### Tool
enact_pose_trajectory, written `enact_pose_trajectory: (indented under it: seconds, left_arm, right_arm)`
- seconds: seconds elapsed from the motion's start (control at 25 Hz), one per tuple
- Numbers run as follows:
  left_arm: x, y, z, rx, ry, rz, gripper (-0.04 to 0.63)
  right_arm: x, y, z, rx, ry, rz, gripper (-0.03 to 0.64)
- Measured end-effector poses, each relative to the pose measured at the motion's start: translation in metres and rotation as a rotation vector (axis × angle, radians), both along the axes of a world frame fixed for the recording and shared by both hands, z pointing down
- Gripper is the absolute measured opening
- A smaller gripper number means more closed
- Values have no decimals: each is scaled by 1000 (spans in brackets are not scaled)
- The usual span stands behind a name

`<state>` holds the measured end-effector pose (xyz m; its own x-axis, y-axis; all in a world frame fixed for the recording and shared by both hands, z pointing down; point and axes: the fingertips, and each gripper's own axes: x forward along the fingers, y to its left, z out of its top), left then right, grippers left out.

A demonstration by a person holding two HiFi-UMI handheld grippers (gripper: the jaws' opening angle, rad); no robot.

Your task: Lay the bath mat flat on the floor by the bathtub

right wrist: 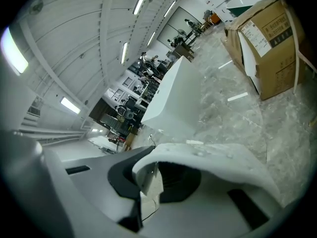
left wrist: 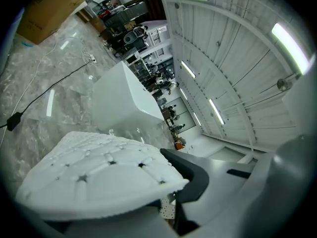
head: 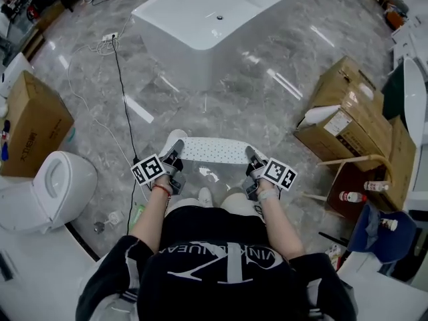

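The white bath mat (head: 212, 150), dotted with small holes, hangs stretched between my two grippers above the grey marble floor, a little in front of the person's feet. My left gripper (head: 174, 156) is shut on the mat's left end, and my right gripper (head: 252, 157) is shut on its right end. In the left gripper view the mat (left wrist: 99, 172) lies over the lower jaw of the left gripper (left wrist: 168, 195). The mat (right wrist: 218, 162) curls over the jaws of the right gripper (right wrist: 144, 178) in the right gripper view. The white bathtub (head: 214, 19) stands ahead, apart from the mat.
A toilet (head: 50, 189) and a cardboard box (head: 33, 122) stand at the left. A black cable (head: 124, 99) runs from a power strip (head: 109, 37) toward the feet. Cardboard boxes (head: 354, 126) and a stand with bottles (head: 358, 194) are at the right.
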<state>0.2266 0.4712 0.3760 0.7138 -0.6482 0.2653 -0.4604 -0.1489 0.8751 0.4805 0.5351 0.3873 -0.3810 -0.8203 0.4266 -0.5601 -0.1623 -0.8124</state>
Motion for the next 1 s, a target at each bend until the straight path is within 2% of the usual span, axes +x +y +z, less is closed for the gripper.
enact_pose_trajectory:
  seconds: [0.4,0.8,1.0]
  left_arm:
    - [34,-53,12,-17,4,29,23]
    - [48,-101,56,-134,-8,-45,23]
    - [48,-121,84,-196,17,-90,22]
  right_arm:
    - [33,-46,13,0,-21,31,34]
    - [50,-111,47,-74,-57,-20,35]
    - [51,-142,74,-116,-76,-45,34]
